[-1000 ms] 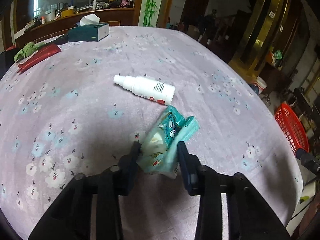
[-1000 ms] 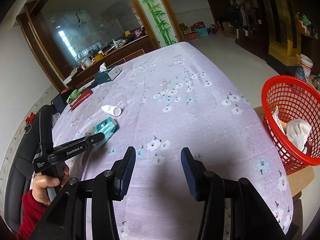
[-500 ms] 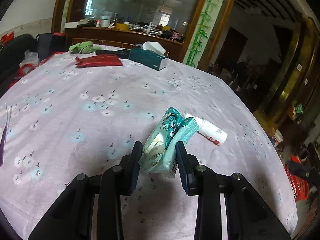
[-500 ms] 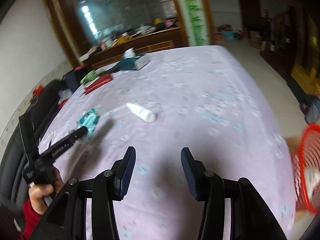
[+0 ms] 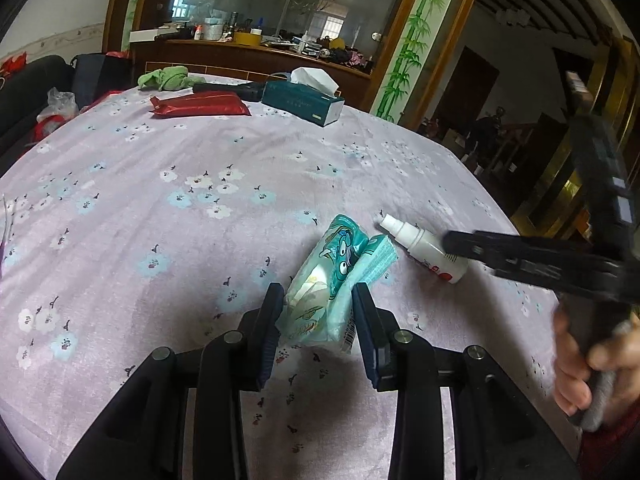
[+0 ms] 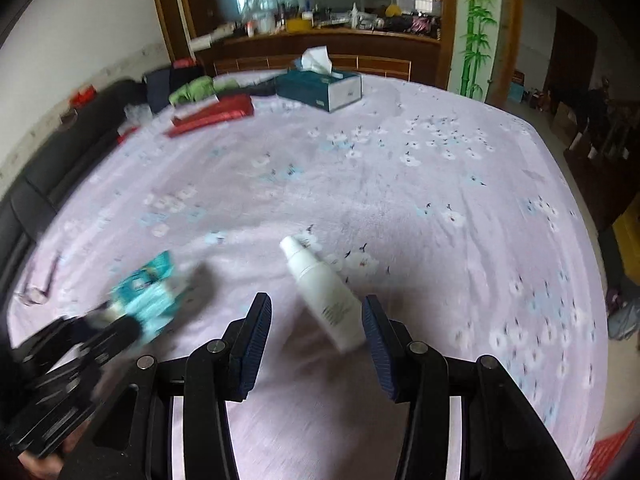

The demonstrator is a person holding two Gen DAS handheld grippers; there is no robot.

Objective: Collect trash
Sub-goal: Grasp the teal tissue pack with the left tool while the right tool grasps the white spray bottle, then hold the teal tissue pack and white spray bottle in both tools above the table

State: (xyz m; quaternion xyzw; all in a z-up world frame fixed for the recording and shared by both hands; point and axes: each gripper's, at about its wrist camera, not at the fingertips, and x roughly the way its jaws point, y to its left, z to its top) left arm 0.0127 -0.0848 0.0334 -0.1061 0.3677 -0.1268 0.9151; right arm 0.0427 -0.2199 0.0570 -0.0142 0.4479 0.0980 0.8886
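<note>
A: What is held by the left gripper (image 5: 316,312)?

B: A teal tissue packet (image 5: 334,280) printed with a cartoon figure is clamped between its two fingers, raised a little off the cloth. In the right wrist view the same packet (image 6: 150,294) is seen blurred at the tip of that gripper (image 6: 104,320).

A: And the right gripper (image 6: 316,320)?

B: It is spread wide and nothing is gripped. A white spray bottle (image 6: 324,294) is lying on its side between the fingers, cap pointing away; whether a pad is touched cannot be told. From the left wrist view the bottle (image 5: 424,250) is seen just beside the packet, with the right gripper (image 5: 460,246) reaching over it and a hand (image 5: 588,364) wrapped round its handle.

A: Which containers are seen?

B: A dark green tissue box (image 6: 320,88) is set at the far end, a white tissue standing out of its top. A red mesh edge (image 6: 612,450) is glimpsed at the lower right corner; its contents are hidden.

A: The surface and the room?

B: The counter (image 5: 168,216) is covered by a lilac cloth with white and blue blossoms. A red packet (image 5: 200,104) and a green rag (image 5: 166,78) are laid near the box. Behind, a cluttered wooden sideboard (image 6: 332,40) and a panel painted with bamboo (image 6: 474,28) are seen.
</note>
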